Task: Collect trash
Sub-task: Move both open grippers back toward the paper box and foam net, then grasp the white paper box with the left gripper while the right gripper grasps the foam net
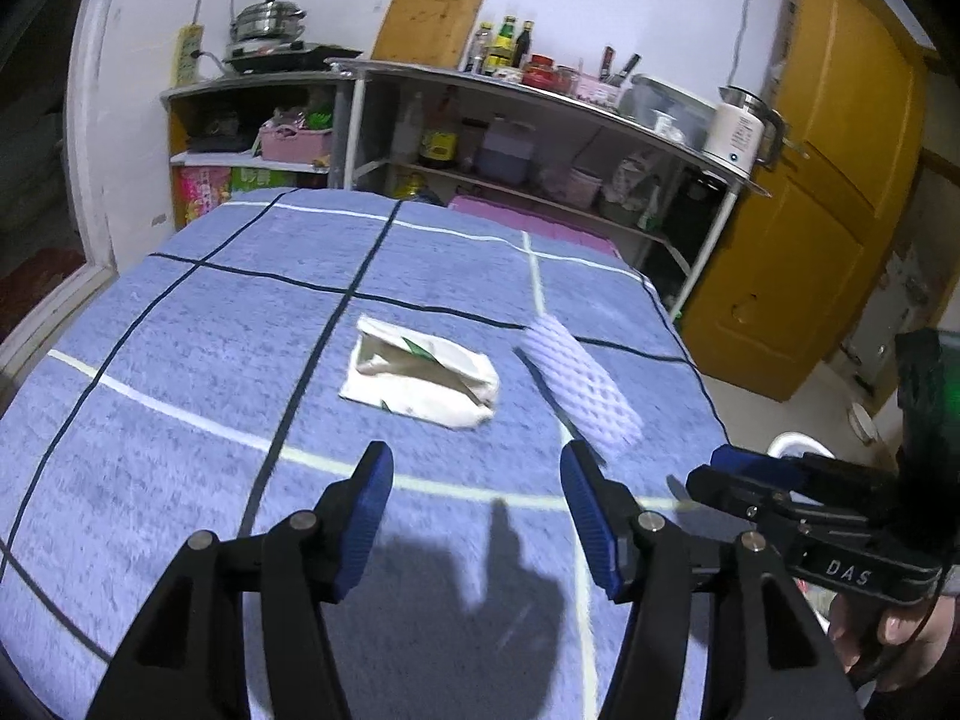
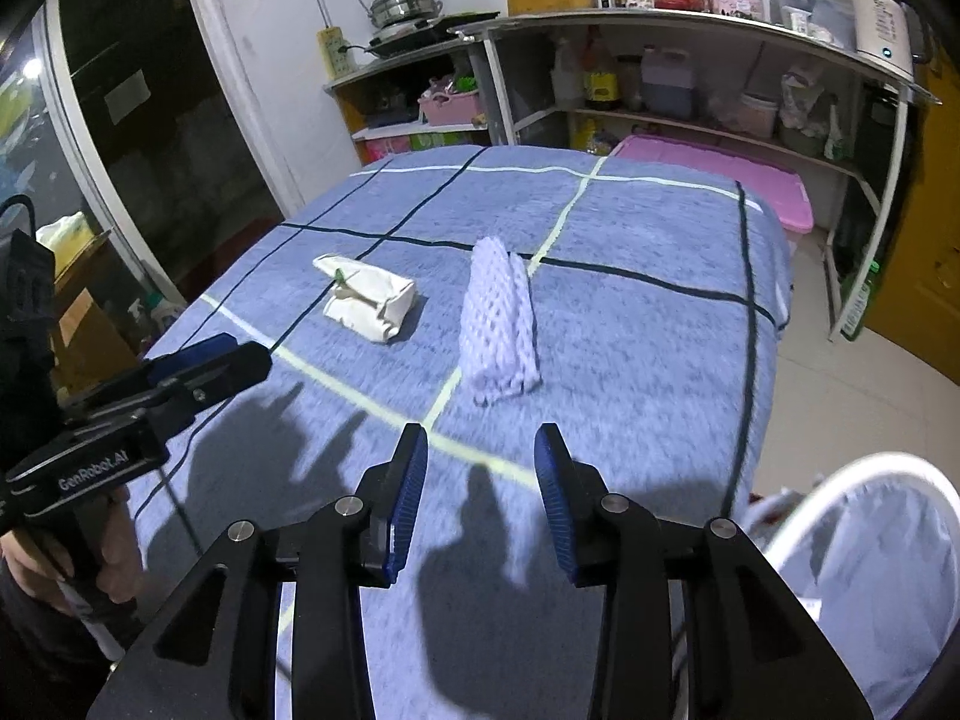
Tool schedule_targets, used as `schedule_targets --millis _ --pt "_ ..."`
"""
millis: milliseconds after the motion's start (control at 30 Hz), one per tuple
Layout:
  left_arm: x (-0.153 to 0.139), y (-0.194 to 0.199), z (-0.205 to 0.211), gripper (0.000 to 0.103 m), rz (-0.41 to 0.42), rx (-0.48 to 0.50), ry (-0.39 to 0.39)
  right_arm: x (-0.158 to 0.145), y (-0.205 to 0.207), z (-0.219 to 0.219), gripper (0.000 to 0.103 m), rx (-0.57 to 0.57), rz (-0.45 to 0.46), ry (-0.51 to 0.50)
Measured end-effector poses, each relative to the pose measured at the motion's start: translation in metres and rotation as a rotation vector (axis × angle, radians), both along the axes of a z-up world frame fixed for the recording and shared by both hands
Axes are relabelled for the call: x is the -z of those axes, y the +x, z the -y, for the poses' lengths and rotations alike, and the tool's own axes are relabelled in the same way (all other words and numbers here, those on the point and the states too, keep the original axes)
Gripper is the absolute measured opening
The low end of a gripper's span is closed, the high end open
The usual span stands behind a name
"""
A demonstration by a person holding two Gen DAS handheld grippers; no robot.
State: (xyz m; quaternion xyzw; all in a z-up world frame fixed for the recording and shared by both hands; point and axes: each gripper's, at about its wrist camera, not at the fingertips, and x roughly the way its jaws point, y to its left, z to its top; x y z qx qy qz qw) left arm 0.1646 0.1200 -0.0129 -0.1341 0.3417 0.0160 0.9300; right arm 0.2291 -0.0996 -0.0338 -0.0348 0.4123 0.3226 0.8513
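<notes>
A crumpled white paper wrapper (image 1: 423, 381) (image 2: 366, 300) with a green mark lies in the middle of the blue checked tablecloth (image 1: 180, 360) (image 2: 660, 330). To its right lies a pale lilac foam net sleeve (image 1: 579, 387) (image 2: 498, 330). My left gripper (image 1: 477, 468) is open over the cloth, short of the wrapper, with nothing between its blue pads. My right gripper (image 2: 480, 450) is open too, just short of the near end of the foam sleeve, and empty. Each gripper shows from the side in the other's view, the right gripper (image 1: 726, 468) and the left gripper (image 2: 240, 354).
A white-rimmed bin with a pale liner (image 2: 870, 570) (image 1: 801, 444) stands by the table's right near corner. Beyond the table are metal shelves (image 1: 540, 138) (image 2: 690, 72) with bottles and jars, a pink box (image 2: 720, 180) and a yellow door (image 1: 810, 210). A hand (image 1: 900, 642) holds the right gripper's handle.
</notes>
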Motion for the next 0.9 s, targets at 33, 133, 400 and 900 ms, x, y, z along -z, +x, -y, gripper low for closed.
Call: schedule_targets --millis 33,133,400,900 --pt "0.002 0.005 -0.003 0.060 -0.005 -0.006 -0.013 0.002 0.005 -0.003 0.038 0.000 -0.003 -0.003" --pt "0.007 0.019 -0.009 0.060 -0.017 -0.017 -0.036 0.007 0.021 -0.010 0.038 0.004 -0.018 -0.010" --pt "0.021 0.051 -0.019 0.060 -0.044 -0.043 -0.087 0.022 0.051 -0.026 0.038 0.014 -0.049 -0.030" --pt "0.038 0.082 -0.028 0.032 -0.085 -0.081 -0.189 0.037 0.065 -0.043 0.024 -0.008 -0.056 -0.046"
